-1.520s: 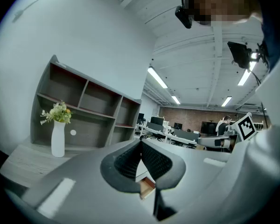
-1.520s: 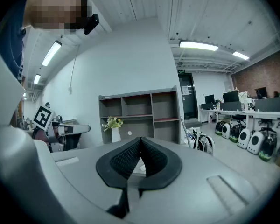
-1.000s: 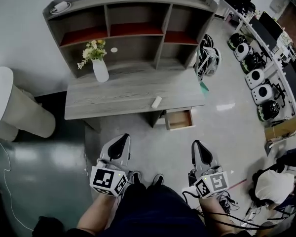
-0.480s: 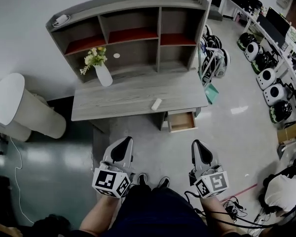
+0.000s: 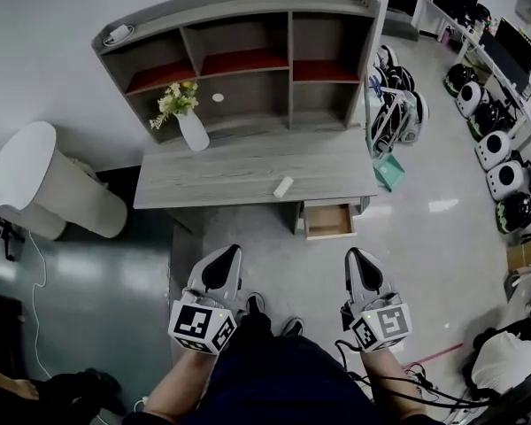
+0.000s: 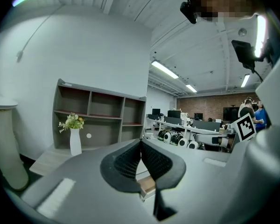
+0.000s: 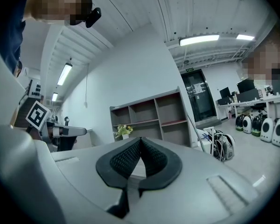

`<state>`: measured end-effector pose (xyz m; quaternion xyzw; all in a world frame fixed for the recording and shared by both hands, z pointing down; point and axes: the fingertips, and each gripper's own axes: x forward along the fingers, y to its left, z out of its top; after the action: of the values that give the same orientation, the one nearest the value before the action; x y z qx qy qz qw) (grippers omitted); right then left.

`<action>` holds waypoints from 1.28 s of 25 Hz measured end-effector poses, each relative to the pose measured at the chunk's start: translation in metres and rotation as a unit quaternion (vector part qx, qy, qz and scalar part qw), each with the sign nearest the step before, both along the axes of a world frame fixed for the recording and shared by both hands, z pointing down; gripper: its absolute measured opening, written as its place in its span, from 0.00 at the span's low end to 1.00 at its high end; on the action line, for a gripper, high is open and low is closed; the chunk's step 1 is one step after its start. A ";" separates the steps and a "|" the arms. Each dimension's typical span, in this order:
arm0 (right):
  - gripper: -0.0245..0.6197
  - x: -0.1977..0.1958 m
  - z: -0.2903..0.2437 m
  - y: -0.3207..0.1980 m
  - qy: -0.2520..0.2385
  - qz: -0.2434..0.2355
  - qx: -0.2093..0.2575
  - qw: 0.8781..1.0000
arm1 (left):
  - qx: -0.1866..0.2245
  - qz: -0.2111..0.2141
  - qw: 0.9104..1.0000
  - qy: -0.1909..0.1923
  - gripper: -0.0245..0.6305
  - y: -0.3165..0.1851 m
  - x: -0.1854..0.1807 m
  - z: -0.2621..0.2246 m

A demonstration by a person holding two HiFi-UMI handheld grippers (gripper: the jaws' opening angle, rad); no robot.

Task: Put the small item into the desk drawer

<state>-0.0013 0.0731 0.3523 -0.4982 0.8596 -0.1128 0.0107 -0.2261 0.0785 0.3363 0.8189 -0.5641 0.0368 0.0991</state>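
Left gripper (image 5: 224,259) and right gripper (image 5: 357,262) hung with jaws pressed together, empty; black square markers (image 5: 193,321) faced up. Small item (image 5: 283,186) lay on the desk (image 5: 214,173), drawer (image 5: 329,220) open.

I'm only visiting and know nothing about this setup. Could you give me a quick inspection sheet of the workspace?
Surface: grey wooden desk with a shelf unit at its back.
Job's things: small white item lies near the desk's front edge; the drawer below stands open and looks empty.
Clutter: vase of flowers on the desk.
Grippers: left gripper and right gripper both shut, nothing between the jaws, short of the desk.
Cables: black cables trail by the right gripper.
Surroundings: white pillar-like object at left; round white machines in a row at right.
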 end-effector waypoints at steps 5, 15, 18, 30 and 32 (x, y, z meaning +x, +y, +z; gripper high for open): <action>0.05 0.003 0.000 -0.012 0.001 -0.002 -0.001 1.000 | 0.000 0.003 1.000 -0.003 0.04 -0.016 0.006 0.002; 0.05 0.006 0.007 -0.063 0.025 0.038 -0.016 0.999 | -0.013 0.041 0.999 0.013 0.04 -0.090 0.004 0.021; 0.05 -0.002 0.010 -0.087 0.036 0.052 -0.022 0.998 | -0.017 0.061 0.998 0.013 0.04 -0.122 -0.002 0.031; 0.05 -0.036 0.028 -0.155 0.067 0.127 -0.069 0.987 | -0.050 0.158 0.986 -0.004 0.04 -0.217 -0.016 0.085; 0.05 -0.037 0.033 -0.160 0.069 0.143 -0.075 0.985 | -0.056 0.174 0.983 -0.007 0.04 -0.227 -0.015 0.097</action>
<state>-0.0384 -0.0866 0.3853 -0.6218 0.7674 -0.1396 -0.0699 -0.2416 -0.1486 0.4335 0.8973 -0.4110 0.0909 0.1330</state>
